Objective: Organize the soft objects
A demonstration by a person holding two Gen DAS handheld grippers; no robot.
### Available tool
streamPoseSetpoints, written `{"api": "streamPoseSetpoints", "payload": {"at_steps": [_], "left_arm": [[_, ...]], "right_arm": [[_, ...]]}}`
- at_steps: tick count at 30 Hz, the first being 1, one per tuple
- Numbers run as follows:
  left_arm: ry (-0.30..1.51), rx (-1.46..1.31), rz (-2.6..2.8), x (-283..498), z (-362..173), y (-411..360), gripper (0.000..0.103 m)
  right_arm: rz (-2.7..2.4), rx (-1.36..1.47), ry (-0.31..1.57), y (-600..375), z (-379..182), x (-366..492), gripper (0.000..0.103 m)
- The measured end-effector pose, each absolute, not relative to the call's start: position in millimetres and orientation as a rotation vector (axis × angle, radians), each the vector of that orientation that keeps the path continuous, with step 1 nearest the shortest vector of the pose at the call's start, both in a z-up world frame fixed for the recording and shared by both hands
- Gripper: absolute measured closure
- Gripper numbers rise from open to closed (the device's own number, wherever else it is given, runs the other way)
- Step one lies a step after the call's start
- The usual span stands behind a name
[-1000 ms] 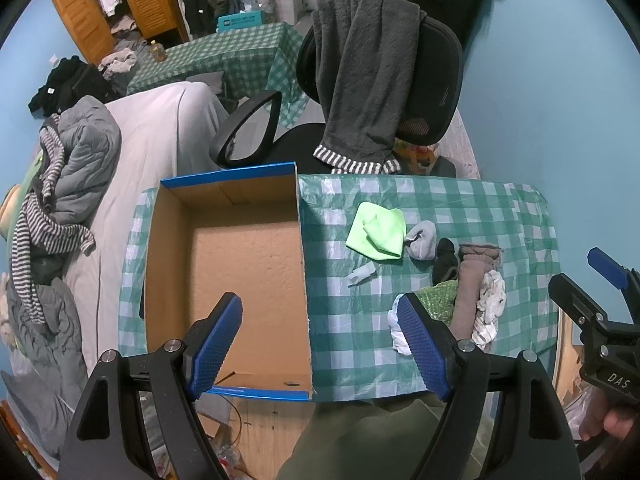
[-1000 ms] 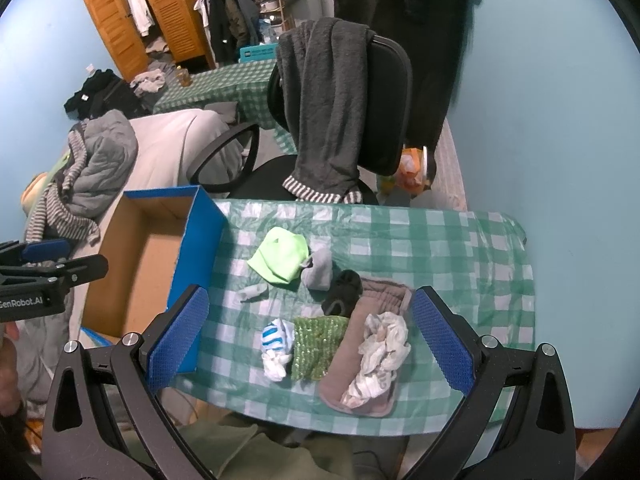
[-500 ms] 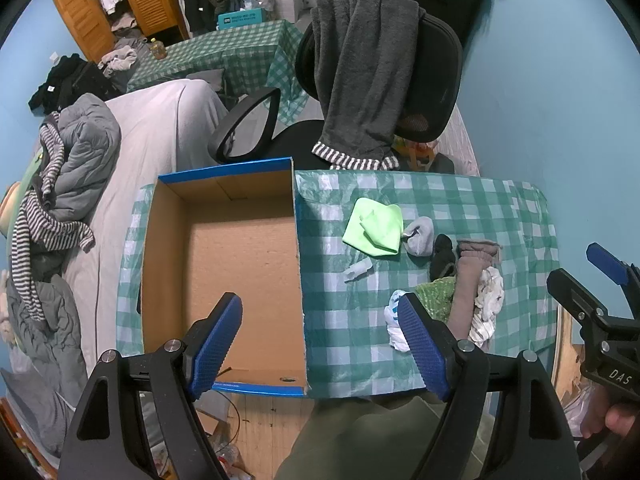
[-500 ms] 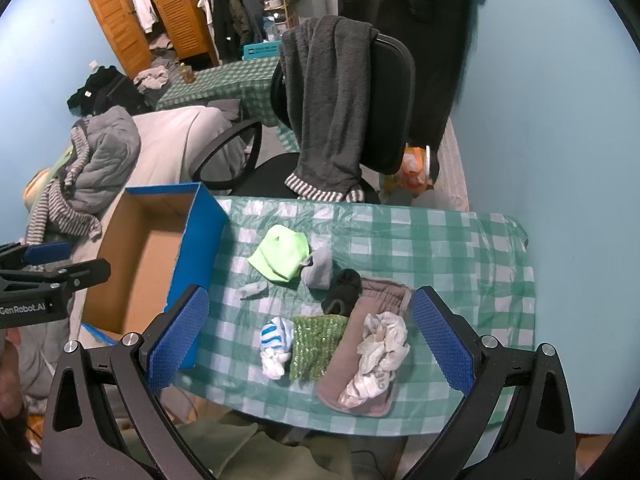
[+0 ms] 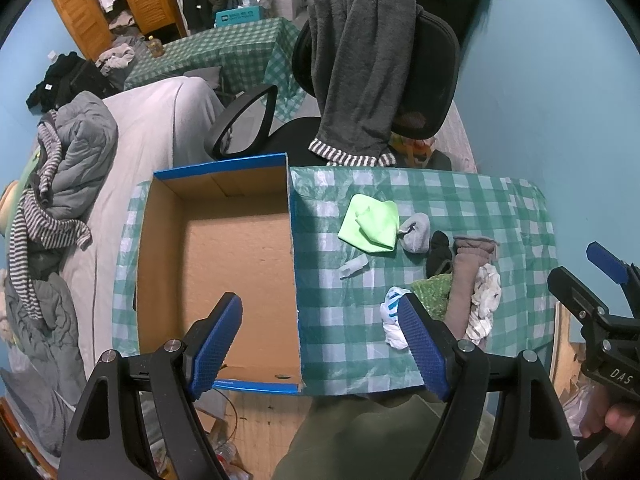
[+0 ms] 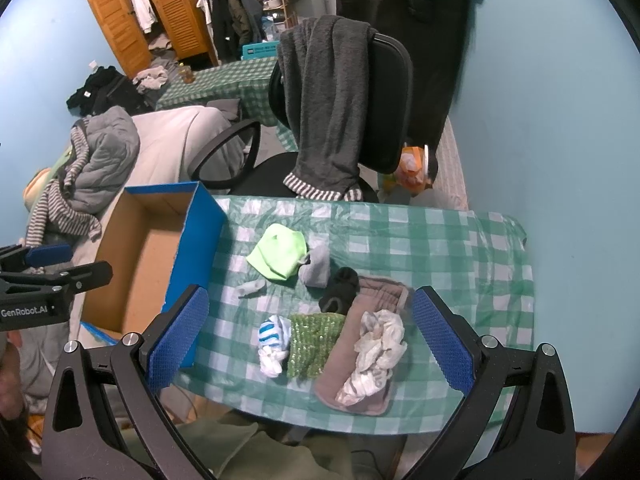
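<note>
Both hand-held grippers [image 5: 320, 336] [image 6: 308, 340] spread, pile of soft clothes [image 6: 340, 332] seemingly well below, untouched

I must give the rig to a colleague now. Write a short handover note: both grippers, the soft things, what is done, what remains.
Left gripper: open, holding nothing, above the open cardboard box with blue outside.
Right gripper: open, holding nothing, above the pile.
On the green checked tablecloth: lime green cloth, grey sock, black sock, blue-striped white sock, sparkly green cloth, brown cloth with crumpled white cloth on it.
Done: nothing in the box.
Left: everything.
</note>
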State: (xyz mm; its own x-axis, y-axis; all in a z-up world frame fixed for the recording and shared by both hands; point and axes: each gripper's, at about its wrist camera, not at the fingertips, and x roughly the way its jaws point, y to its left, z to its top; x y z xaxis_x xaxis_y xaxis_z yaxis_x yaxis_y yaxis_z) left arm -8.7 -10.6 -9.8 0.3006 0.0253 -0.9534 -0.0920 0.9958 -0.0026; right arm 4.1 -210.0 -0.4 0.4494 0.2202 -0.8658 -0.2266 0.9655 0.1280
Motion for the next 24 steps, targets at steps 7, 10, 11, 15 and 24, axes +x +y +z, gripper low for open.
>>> {"api": "streamPoseSetpoints", "payload": {"at_steps": [7,10,11,15,24], "left_arm": [[1.266,-0.057,0.076,-7,-10,-13,0.022],[1.266,-0.057,0.076,-7,-11,-14,0.022],[1.266,-0.056,0.076,-7,-11,-14,0.022],[1.268,-0.056,0.074,-6,-11,-16,0.022],[1.272,-0.050,0.070,-6,-11,-23,0.022]], "right_arm": [[0.276,-0.007,1.070,-211,0,3,0.002],[0.277,-0.007,1.071,-212,0,3,0.002],[0.277,-0.007,1.072,-212,0,3,0.002],[0.277,-0.006,1.072,-213,-1,2,0.002],[0.278,-0.006,1.075,-211,-1,1,0.002]]}}
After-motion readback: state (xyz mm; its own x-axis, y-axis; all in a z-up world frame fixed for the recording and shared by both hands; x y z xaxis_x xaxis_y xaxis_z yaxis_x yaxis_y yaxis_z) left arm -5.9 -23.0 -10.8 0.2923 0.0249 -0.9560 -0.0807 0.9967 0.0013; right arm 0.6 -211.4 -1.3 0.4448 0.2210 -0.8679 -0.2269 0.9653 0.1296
